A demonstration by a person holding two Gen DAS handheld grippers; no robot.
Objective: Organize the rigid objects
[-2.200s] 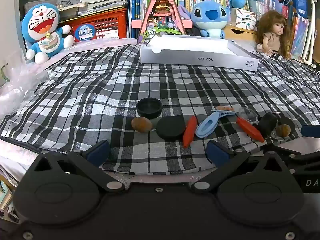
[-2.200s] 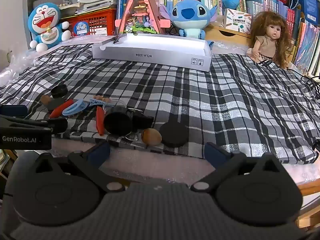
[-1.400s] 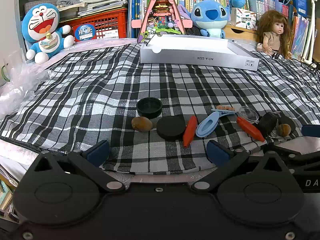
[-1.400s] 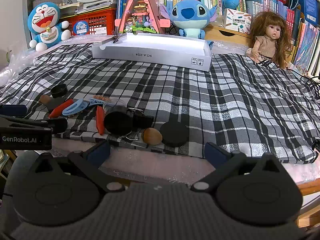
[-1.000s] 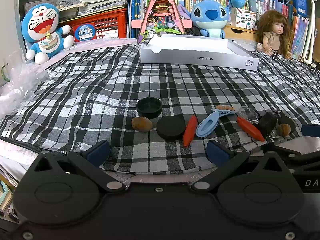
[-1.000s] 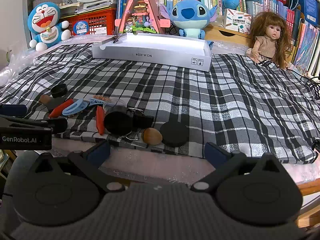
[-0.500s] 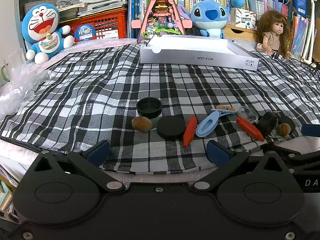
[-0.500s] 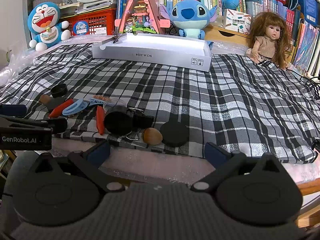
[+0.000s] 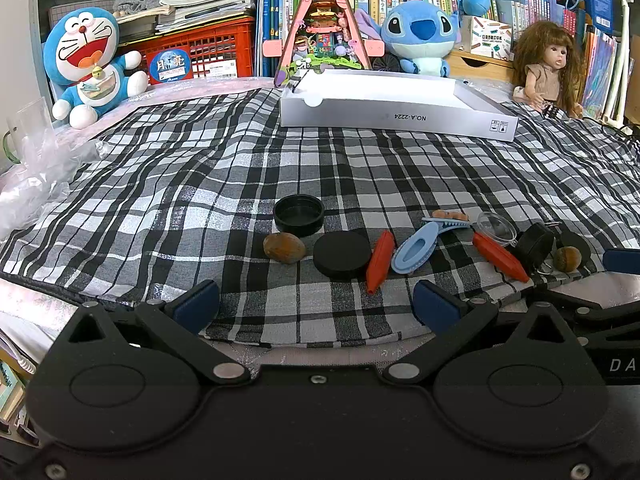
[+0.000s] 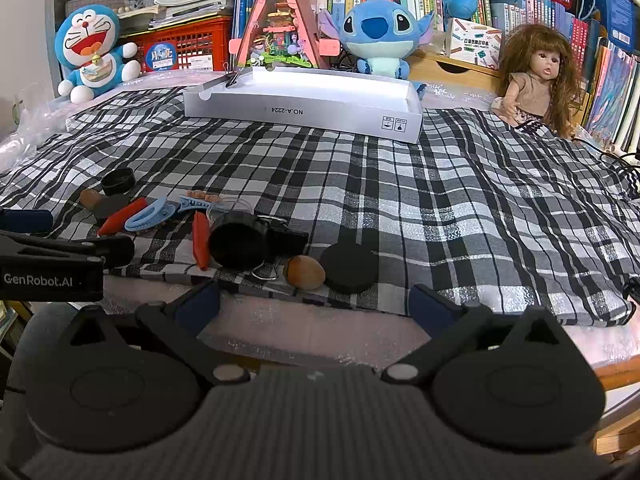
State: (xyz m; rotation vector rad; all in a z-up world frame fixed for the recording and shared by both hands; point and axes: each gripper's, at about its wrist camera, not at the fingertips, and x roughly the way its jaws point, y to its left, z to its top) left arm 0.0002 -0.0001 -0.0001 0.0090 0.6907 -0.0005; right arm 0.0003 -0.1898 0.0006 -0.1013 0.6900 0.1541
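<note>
Small items lie in a row near the front edge of the checked cloth (image 9: pixel 200 184): a black cap (image 9: pixel 299 213), a brown nut (image 9: pixel 283 248), a black disc (image 9: pixel 342 253), a red piece (image 9: pixel 380 261), a blue clip (image 9: pixel 412 247), a second red piece (image 9: pixel 500 257). From the right wrist I see a black round lid (image 10: pixel 239 241), another nut (image 10: pixel 306 272) and another disc (image 10: pixel 349 268). My left gripper (image 9: pixel 316 308) hangs open just short of the cloth's edge, holding nothing. My right gripper (image 10: pixel 314 307) is open too, in front of the nut and disc.
A shallow white box (image 9: pixel 394 104) stands at the back of the cloth. Behind it are plush toys (image 9: pixel 90 66), a pink toy house (image 9: pixel 322 24), a doll (image 9: pixel 548 68), a red crate (image 9: pixel 200 50) and shelves of books. Crumpled plastic (image 9: pixel 36 176) lies at the left.
</note>
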